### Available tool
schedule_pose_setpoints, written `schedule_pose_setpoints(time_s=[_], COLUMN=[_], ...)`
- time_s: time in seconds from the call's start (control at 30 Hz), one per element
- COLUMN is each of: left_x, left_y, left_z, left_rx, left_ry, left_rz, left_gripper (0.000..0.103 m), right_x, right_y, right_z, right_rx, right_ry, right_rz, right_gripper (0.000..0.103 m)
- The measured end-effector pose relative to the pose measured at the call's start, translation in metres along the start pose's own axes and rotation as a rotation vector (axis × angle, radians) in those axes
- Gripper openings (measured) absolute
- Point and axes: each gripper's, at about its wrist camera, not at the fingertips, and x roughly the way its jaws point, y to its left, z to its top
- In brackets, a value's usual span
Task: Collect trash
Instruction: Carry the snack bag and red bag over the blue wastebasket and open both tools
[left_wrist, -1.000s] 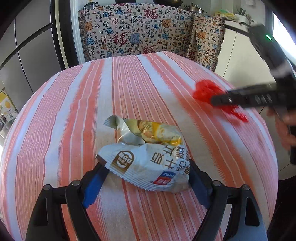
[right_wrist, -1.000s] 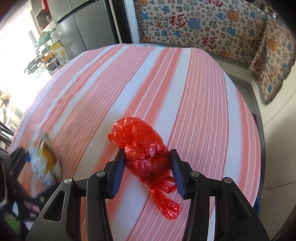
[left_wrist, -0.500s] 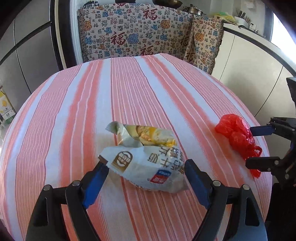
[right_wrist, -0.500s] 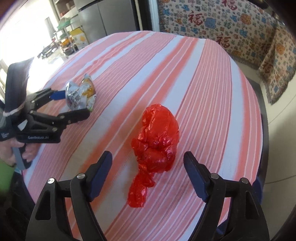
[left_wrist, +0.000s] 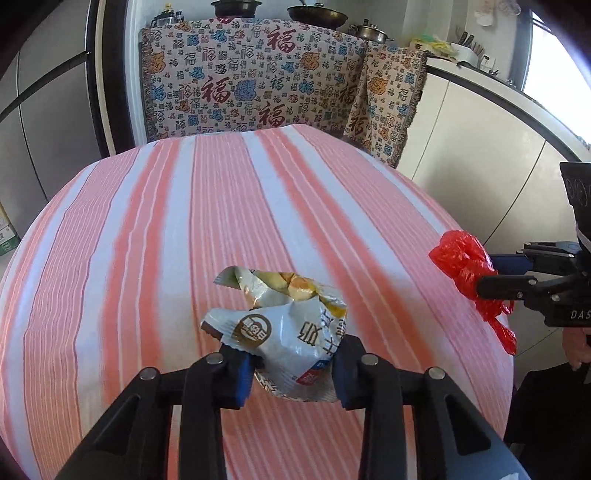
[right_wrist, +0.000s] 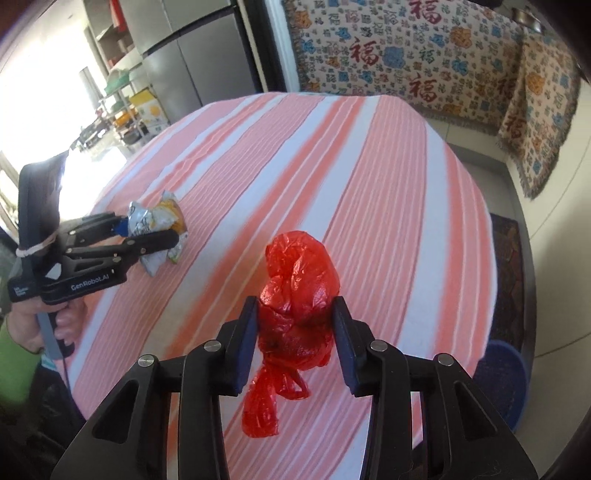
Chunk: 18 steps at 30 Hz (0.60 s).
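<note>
Gripping a crumpled snack wrapper (left_wrist: 284, 332), the left gripper (left_wrist: 291, 373) has its two blue-padded fingers pressed against the wrapper's sides, close together. The wrapper is silver-white with a round brown logo, printed characters and a yellow patch at its top. It sits just above a table covered in a pink-and-white striped tablecloth (left_wrist: 147, 240), near the table's near edge.

From the right wrist view, the right gripper (right_wrist: 295, 339) is closing its jaws on a bunched red plastic bag (right_wrist: 299, 288). Both dark pads touch the bag's sides, and a loose tail of red plastic hangs down below the fingers. The bag is over the striped cloth, toward the table's right side.

The same view shows the left gripper off to the left, held by a hand (right_wrist: 44, 317) with a green sleeve (right_wrist: 14, 369) at the wrist.

Beyond the table hangs a patterned fabric (left_wrist: 251, 81) printed with red characters and blue and orange motifs. Pots stand on a ledge above it. A steel refrigerator (right_wrist: 192, 48) stands at the far left of the right wrist view.
</note>
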Motion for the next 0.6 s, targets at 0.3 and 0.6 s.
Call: schedule_pose_setpoints(time_s=[0.3, 0.6], left_x=[-0.011, 0.052], left_y=[-0.131, -0.282], left_z=[0.039, 0.065], left_rx=[0.123, 0.241], left_ry=[-0.016, 0.062], left_rz=[-0.218, -0.389], left_gripper=[0.033, 0.033], right_x=[-0.079, -0.098], right_y=[-0.122, -0.220], right_z=[-0.045, -0.102], right_rx=[0.247, 0.418], right_ry=[-0.086, -0.049], right_rz=[-0.168, -0.316], right_gripper=[0.040, 0.040])
